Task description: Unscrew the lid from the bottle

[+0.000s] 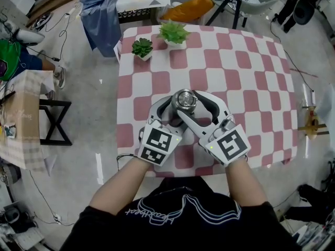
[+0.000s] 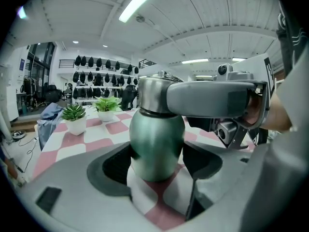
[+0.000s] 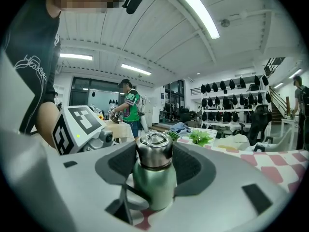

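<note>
On the checked table (image 1: pixel 251 72) the green bottle (image 2: pixel 157 144) stands upright near my edge, and I judge the task barely begun: the lid (image 3: pixel 154 151) still sits fully seated on the neck, so all the turning is left to do. My left gripper (image 2: pixel 157 166) comes in low, jaws closed on the bottle's round body to steady it. My right gripper (image 3: pixel 154 164) reaches in above it, nearly level, its jaws partly open and set against both sides of the lid, as far as I can see.
</note>
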A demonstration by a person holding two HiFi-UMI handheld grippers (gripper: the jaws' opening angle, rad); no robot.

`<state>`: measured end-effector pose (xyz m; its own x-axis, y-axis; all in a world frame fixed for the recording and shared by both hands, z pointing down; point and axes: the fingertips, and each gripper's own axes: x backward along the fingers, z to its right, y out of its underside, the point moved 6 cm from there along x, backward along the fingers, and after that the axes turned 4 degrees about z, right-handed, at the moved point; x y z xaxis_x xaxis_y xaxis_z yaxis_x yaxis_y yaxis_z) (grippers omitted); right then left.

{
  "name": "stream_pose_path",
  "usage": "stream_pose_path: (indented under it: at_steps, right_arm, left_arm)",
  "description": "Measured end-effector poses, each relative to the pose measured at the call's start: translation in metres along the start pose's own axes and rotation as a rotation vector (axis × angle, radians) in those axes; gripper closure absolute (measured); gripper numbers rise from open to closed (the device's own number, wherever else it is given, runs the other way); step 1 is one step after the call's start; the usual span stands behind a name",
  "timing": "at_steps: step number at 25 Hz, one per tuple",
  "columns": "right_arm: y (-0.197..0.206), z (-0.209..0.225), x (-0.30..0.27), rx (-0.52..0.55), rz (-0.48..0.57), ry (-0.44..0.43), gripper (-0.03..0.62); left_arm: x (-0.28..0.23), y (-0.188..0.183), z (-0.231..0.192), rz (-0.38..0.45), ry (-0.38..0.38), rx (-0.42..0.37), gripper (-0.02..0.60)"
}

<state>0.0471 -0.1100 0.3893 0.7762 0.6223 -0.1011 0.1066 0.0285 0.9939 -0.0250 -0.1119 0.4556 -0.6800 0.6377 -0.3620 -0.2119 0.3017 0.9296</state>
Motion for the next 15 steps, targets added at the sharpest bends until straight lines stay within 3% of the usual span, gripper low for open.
stream_pose_path:
  at_steps: [8, 15]
  right_arm:
    - [-0.0009, 0.0033, -0.0007, -0.011, -0.033, -0.059, 0.355]
    - [-0.0027, 0.0087, -0.0013, 0.012, -0.096, -0.178, 0.356]
  left_arm:
    - [-0.0003, -0.0001, -0.0032, -0.019, 0.060, -0.037, 0.242]
    - [0.0007, 0.0007, -0.0087, -0.052, 0.178, -0.104, 0.247]
